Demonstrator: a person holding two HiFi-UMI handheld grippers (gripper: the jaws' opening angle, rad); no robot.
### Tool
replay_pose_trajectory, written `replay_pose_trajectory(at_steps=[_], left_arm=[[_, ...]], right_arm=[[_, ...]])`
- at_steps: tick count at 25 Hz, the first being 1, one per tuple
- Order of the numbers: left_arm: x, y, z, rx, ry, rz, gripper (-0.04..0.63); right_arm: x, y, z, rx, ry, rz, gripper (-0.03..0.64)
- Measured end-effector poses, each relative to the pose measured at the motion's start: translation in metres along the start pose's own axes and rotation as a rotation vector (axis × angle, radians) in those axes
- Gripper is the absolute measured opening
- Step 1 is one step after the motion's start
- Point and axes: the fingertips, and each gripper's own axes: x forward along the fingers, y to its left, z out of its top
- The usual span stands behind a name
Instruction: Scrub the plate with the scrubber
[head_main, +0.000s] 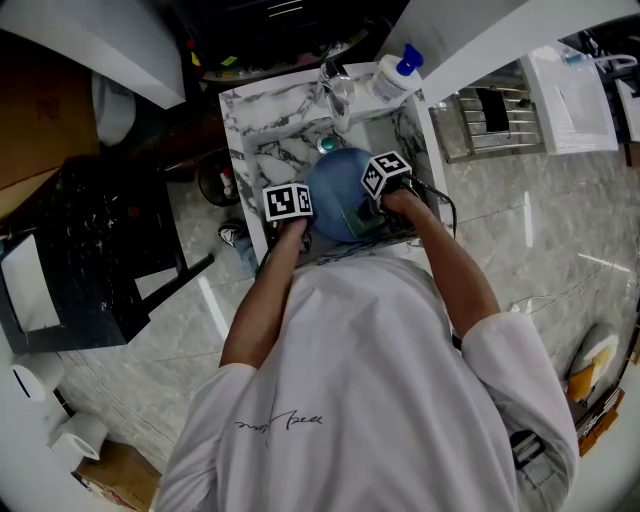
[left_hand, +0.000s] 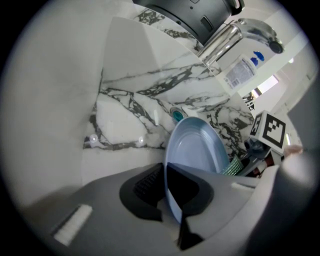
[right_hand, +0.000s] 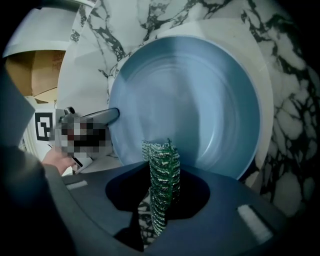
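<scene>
The blue plate is held on edge over the middle of the marble sink. Its rim is clamped between the closed jaws of the left gripper. The green scrubber is pinched upright in the right gripper, at the plate's lower rim; contact cannot be confirmed. A faucet is mounted at the sink's far edge, and a white bottle stands at the far right corner. The floor is laid in pale marble tile.

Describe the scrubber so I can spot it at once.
In the marble sink, find the blue plate. Just before its face, the right tool pinches the scrubber: a thin green mesh pad, rough and woven beside the smooth plate.
</scene>
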Motion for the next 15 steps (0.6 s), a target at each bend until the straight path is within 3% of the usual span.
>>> replay_pose_trajectory(at_steps=[15], left_arm=[[0.0, 0.001, -0.003, -0.023, -0.002, -0.007, 0.072]], right_arm=[[0.018, 0.026, 0.009, 0.062, -0.024, 0.142, 0.072]])
